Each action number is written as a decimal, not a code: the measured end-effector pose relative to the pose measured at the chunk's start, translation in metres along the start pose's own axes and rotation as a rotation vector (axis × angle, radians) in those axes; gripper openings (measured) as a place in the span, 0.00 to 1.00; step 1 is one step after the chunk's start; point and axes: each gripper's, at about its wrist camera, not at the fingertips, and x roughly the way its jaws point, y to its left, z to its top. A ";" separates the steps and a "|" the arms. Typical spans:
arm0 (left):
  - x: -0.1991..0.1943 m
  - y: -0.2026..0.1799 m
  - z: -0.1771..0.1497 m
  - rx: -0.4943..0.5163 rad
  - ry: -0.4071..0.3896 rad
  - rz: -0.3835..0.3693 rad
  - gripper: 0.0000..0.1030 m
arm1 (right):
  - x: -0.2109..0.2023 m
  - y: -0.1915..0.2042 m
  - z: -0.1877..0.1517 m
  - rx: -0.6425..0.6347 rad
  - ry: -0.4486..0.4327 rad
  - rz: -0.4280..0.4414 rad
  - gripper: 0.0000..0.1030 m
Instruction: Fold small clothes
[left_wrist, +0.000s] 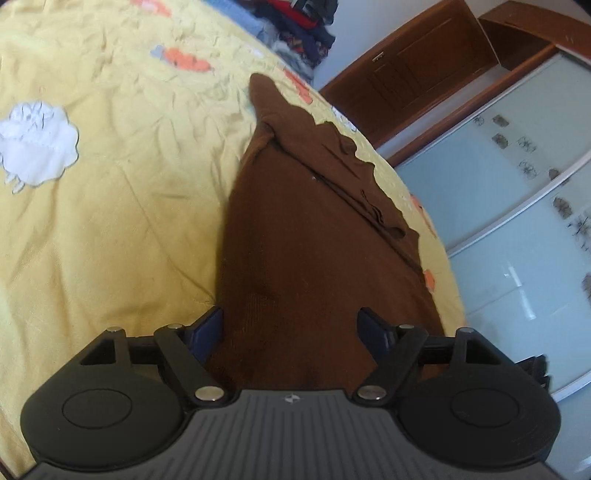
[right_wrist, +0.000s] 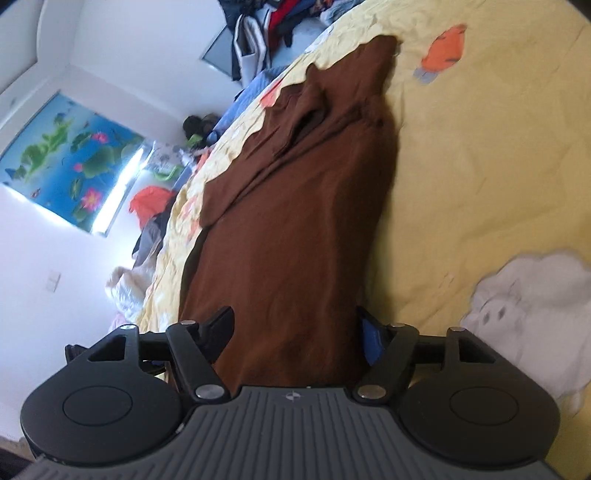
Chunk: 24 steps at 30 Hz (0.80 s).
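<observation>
A brown knit garment (left_wrist: 314, 221) lies stretched out lengthwise on the yellow bed sheet (left_wrist: 110, 221), folded into a long narrow shape with a sleeve laid along its right side. My left gripper (left_wrist: 291, 328) is open over its near end, the cloth running between the two fingers with neither pad pressing on it. From the other side, the same brown garment (right_wrist: 314, 203) runs away from my right gripper (right_wrist: 295, 332). That gripper is open too, its fingers standing either side of the cloth's near end.
The sheet carries a white sheep print (left_wrist: 37, 144) and orange prints (right_wrist: 447, 48). A pile of clothes (left_wrist: 303, 26) sits at the bed's far end. A wooden door (left_wrist: 417, 62) and glass wardrobe (left_wrist: 517, 206) stand beyond the bed's edge; more clothes (right_wrist: 151, 203) lie beside it.
</observation>
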 end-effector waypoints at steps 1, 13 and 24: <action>0.004 -0.004 -0.001 0.021 0.006 0.028 0.34 | 0.004 0.001 0.000 -0.001 0.017 -0.008 0.33; -0.012 0.011 -0.015 0.032 0.084 0.014 0.25 | -0.018 -0.015 -0.015 0.030 0.000 -0.052 0.32; -0.018 0.000 -0.045 -0.029 0.107 -0.021 0.07 | -0.010 0.000 -0.054 0.030 0.149 0.009 0.14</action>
